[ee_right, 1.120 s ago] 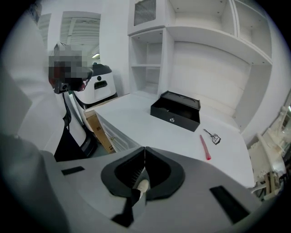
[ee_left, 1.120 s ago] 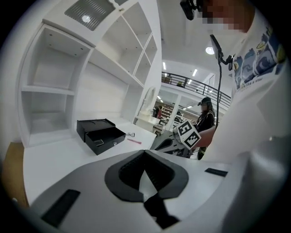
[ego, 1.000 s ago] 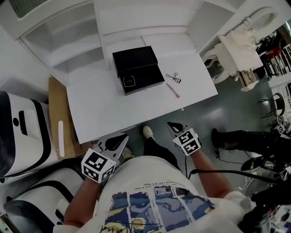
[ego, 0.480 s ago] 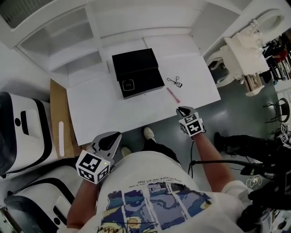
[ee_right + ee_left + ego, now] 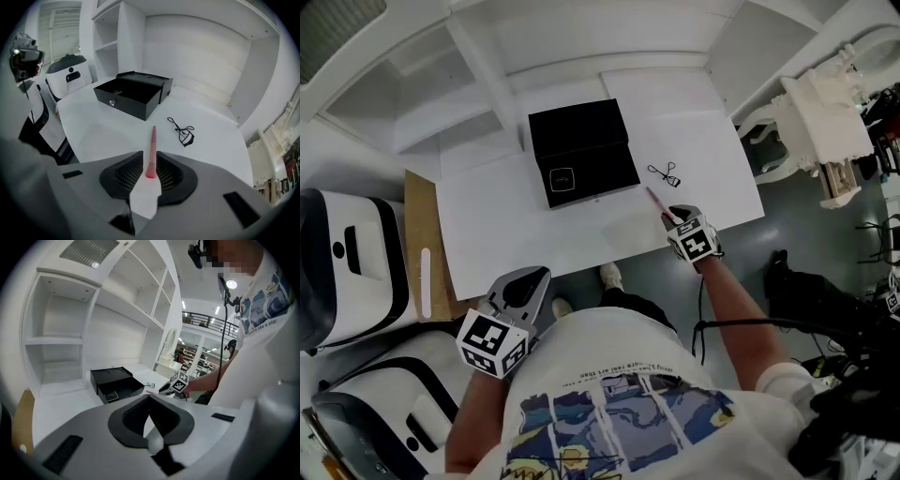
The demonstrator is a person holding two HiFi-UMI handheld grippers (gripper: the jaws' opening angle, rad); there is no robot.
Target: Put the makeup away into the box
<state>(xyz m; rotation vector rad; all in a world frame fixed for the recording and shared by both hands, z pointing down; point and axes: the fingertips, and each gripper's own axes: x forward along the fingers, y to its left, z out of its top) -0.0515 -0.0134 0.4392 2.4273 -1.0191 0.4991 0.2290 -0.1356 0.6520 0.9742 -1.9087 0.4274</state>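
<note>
A black box [image 5: 581, 150] stands open on the white table [image 5: 516, 225], a small compact [image 5: 562, 176] in its near half. To its right lie a black eyelash curler [image 5: 664, 172] and a pink brush [image 5: 656, 200]. My right gripper [image 5: 673, 215] is down at the brush's near end. In the right gripper view the brush [image 5: 152, 150] lies between the pads; the jaws have just been opening and do not press on it. My left gripper [image 5: 525, 278] hangs shut and empty off the table's front edge, by my body.
White shelving [image 5: 412, 103] rises behind the table. White machines [image 5: 342, 272] and a cardboard sheet [image 5: 417, 244] stand at the left, and a white ornate chair [image 5: 825, 103] at the right. The table's front edge runs just under my right gripper.
My right gripper has swung from beside my body forward and down to the pink brush, and its jaws have parted. The left gripper has shifted a little.
</note>
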